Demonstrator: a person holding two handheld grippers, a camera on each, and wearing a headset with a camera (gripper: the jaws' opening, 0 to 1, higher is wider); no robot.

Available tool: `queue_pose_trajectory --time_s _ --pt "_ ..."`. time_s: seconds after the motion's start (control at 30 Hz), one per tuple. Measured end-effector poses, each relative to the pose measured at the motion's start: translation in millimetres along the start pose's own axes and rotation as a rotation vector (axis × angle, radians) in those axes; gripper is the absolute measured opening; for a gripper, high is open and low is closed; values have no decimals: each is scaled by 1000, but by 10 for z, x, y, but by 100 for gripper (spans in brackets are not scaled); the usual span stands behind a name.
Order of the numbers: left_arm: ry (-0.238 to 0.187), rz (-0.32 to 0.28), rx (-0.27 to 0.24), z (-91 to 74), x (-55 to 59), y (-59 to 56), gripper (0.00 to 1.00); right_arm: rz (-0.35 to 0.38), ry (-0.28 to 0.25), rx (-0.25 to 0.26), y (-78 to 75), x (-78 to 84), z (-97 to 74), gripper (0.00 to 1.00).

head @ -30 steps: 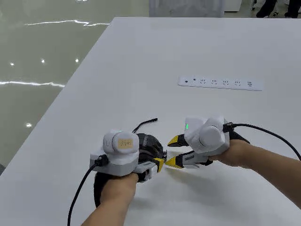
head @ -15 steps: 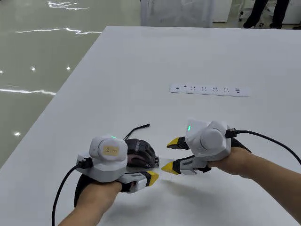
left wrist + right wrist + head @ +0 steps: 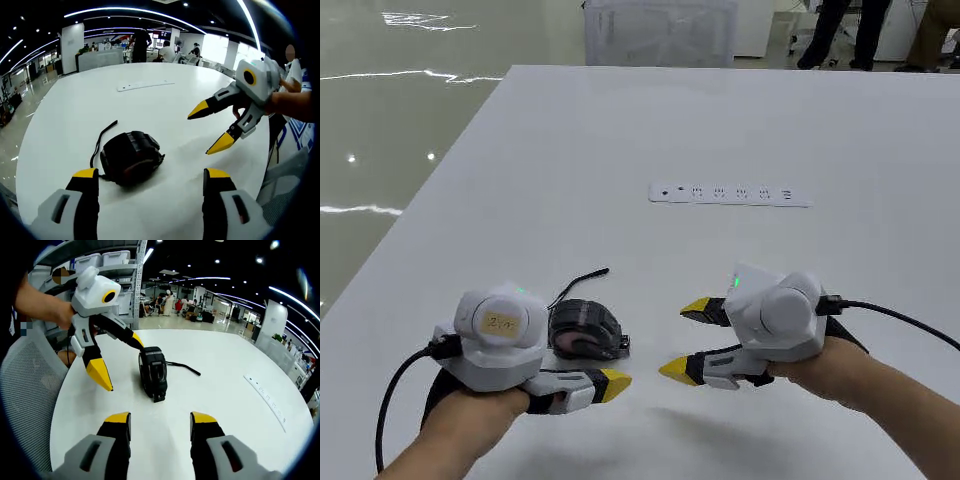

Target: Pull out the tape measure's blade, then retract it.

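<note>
The black tape measure [image 3: 585,330] lies on the white table [image 3: 620,150] with its blade in and its black strap [image 3: 582,280] trailing away. My left gripper [image 3: 605,377] is open just short of the tape measure [image 3: 131,156], which lies ahead of its jaws and touches neither. My right gripper [image 3: 687,338] is open too, to the right of the tape, its yellow tips pointing at it across a small gap. In the right gripper view the tape measure [image 3: 152,372] stands ahead of the right gripper [image 3: 160,417], with the left gripper [image 3: 120,362] beside it. The right gripper [image 3: 207,130] also shows in the left gripper view.
A white power strip [image 3: 730,194] lies further back on the table. The table's left edge [image 3: 430,200] drops to a glossy floor. A mesh chair [image 3: 30,390] stands at the near side. People stand far behind the table.
My left gripper has come off the tape measure and drawn back to the left. The right gripper has backed away from the tape's mouth. The tape now lies free.
</note>
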State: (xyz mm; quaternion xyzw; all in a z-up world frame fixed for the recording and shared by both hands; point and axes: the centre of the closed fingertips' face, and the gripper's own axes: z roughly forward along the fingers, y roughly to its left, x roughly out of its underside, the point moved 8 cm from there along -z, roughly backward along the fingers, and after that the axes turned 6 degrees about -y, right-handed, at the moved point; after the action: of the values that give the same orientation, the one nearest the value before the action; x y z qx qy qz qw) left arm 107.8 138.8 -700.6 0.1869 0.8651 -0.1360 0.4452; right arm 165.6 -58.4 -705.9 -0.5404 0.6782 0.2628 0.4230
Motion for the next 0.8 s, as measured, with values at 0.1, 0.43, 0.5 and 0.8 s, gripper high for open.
queue_pose_trajectory --time_s 0.1,0.43,0.5,0.8 --pt "-4 26 5 -45 -14 22 84 16 -5 17 34 15 -109 50" --pt "-24 80 34 -230 -36 52 88 90 -22 104 80 115 -403 56" --pt "-28 93 37 -257 -42 48 89 96 -25 117 100 126 -453 58" --pt "-50 130 61 -356 -67 0 92 143 -26 182 192 196 -710 64"
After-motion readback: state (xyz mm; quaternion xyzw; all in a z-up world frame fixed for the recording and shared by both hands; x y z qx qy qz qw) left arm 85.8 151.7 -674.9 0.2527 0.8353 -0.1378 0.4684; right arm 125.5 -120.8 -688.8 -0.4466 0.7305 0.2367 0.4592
